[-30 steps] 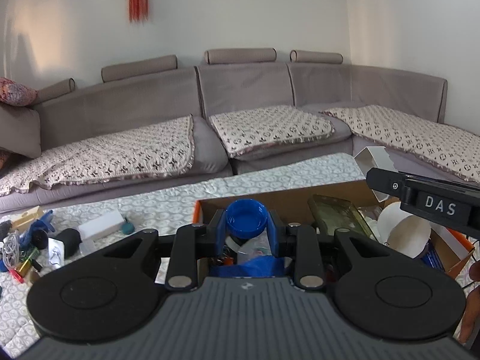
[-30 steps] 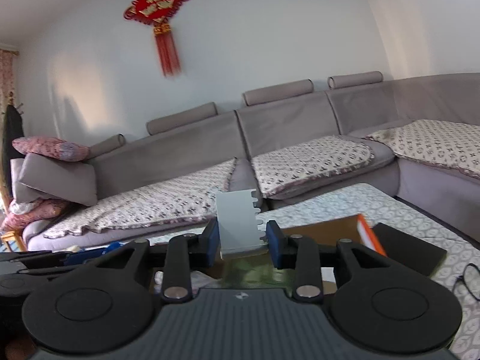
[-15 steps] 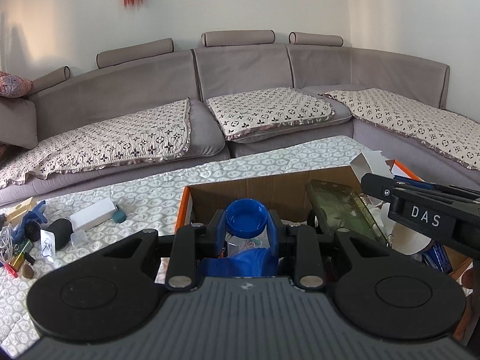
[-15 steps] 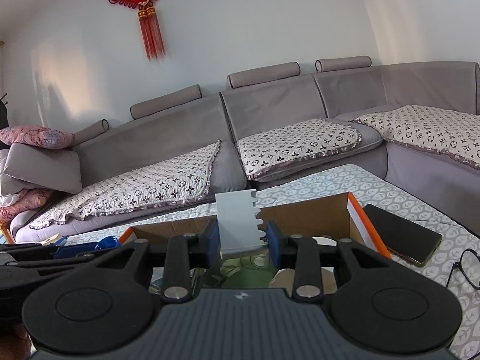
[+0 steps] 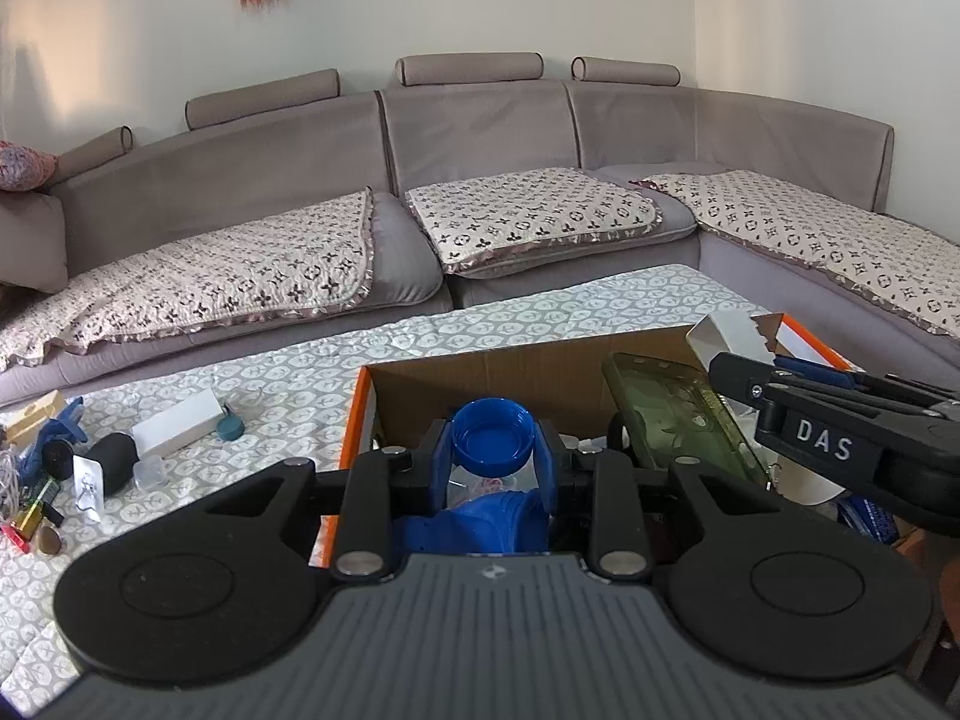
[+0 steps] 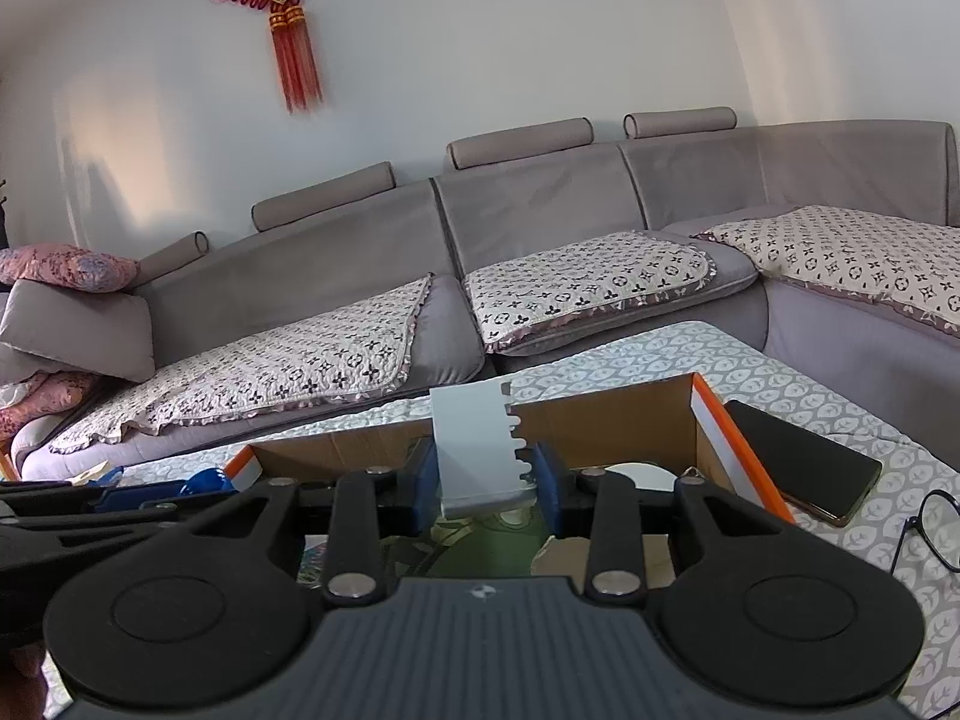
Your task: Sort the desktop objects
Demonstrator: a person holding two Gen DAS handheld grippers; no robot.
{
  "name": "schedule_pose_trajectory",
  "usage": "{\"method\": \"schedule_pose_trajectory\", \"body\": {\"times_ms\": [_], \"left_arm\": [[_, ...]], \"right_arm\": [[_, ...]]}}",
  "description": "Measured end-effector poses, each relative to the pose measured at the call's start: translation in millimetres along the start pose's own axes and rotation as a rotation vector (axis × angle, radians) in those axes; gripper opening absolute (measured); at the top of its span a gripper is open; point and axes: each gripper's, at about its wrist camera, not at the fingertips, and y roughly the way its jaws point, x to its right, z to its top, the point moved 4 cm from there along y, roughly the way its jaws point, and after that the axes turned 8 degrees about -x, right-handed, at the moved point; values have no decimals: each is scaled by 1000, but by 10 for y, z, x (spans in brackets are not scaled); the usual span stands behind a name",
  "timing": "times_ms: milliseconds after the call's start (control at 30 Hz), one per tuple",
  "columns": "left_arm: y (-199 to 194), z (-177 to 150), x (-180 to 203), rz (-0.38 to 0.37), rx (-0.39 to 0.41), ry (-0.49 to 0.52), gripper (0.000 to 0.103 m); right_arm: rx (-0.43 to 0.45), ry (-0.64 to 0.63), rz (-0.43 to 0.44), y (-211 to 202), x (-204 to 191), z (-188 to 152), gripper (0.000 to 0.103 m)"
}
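Before the grey sofa [image 5: 480, 138] our table [image 5: 540, 312] carries an open cardboard box [image 5: 510, 372], directly below and ahead of both tools. Our left hand-held gripper [image 5: 492, 456] clamps a blue cap [image 5: 492, 435] over the box's left half. Our right hand-held gripper [image 6: 485, 474] pinches an upright white notched card [image 6: 477, 450] above its middle, so we judge both need only lower.

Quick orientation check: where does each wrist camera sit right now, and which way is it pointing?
Left wrist: behind the left gripper, shut on a blue cap, above the cardboard box, facing the sofa; the right gripper's side shows at right.
Right wrist: behind the right gripper, shut on a white toothed card, above the same box, facing the sofa.
Shared: box, sofa, quilted table cover.
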Motion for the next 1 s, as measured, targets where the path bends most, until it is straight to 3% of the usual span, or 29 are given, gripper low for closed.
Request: {"method": "schedule_pose_trajectory", "body": {"times_ms": [33, 67, 100, 133, 167, 200, 300, 533, 1000], "left_arm": [[-1, 1, -4, 0, 1, -1, 31], [0, -1, -5, 3, 1, -1, 39], [-3, -4, -7, 5, 4, -1, 47], [-5, -10, -17, 18, 9, -5, 52], [-11, -13, -21, 24, 12, -7, 69], [-20, -13, -27, 24, 17, -9, 87], [-57, -5, -25, 26, 35, -3, 103], [-100, 24, 3, 0, 44, 25, 103], [-133, 21, 5, -3, 50, 33, 103]], "right_arm": [[7, -1, -6, -4, 5, -4, 45], [12, -1, -2, -9, -2, -7, 56], [24, 0, 6, -27, -4, -5, 84], [44, 2, -4, -58, -2, 3, 100], [59, 2, 2, -87, -5, 20, 103], [68, 6, 12, -107, -8, 34, 103], [111, 10, 13, -178, -13, 72, 103], [183, 46, 10, -271, 74, 129, 103], [197, 53, -8, -245, 85, 112, 103]]}}
